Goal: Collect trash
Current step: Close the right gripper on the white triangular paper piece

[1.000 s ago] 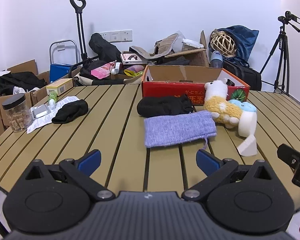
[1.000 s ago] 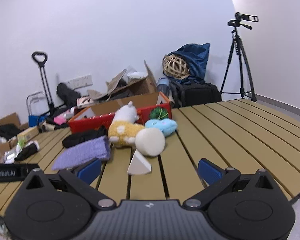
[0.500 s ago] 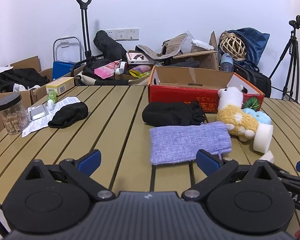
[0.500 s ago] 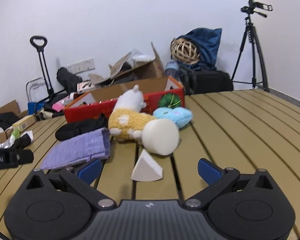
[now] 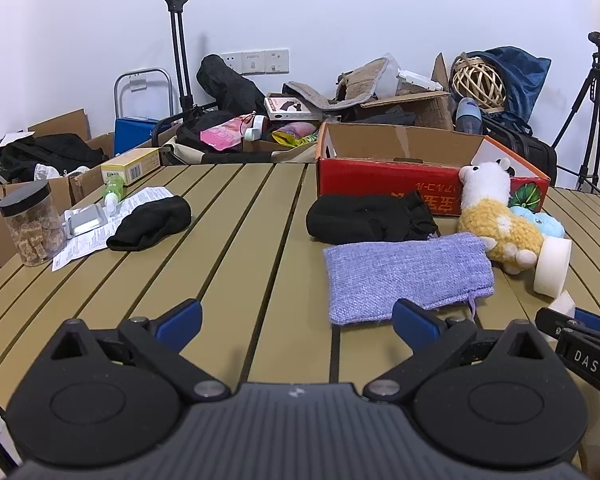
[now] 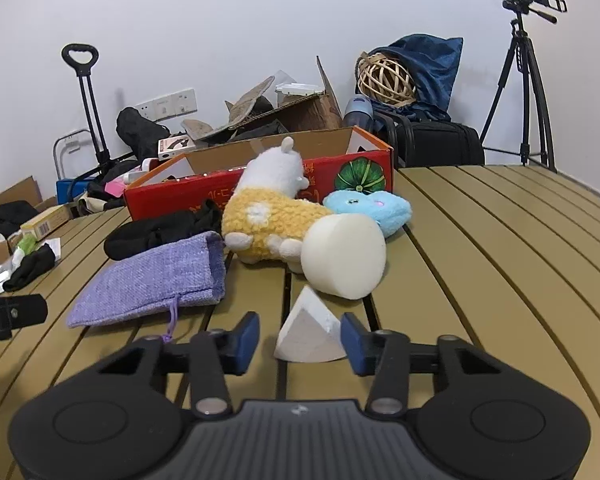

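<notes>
A white foam wedge (image 6: 308,336) lies on the slatted table (image 6: 480,264) between the fingers of my right gripper (image 6: 300,334), whose jaws are closing. The right pad (image 6: 350,340) is at the wedge's edge; a small gap still shows by the left pad (image 6: 248,334). A white foam cylinder (image 6: 342,258) lies on its side just beyond. My left gripper (image 5: 296,316) stands open above the table with nothing between its fingers, near the corner of a purple knit pouch (image 5: 404,272). In the left wrist view the right gripper (image 5: 580,332) shows low at the right.
A yellow and white plush (image 6: 268,216), a blue plush (image 6: 372,208) and black cloth (image 6: 160,232) lie before a red cardboard box (image 6: 260,184). At far left are another black cloth (image 5: 152,222), a leaflet (image 5: 88,240), a blister pack (image 5: 86,220) and a jar (image 5: 32,228). A tripod (image 6: 528,92) stands behind.
The right gripper has come forward and down to the foam wedge, and its jaws have narrowed from wide open to close around it. The left gripper has drifted slightly forward.
</notes>
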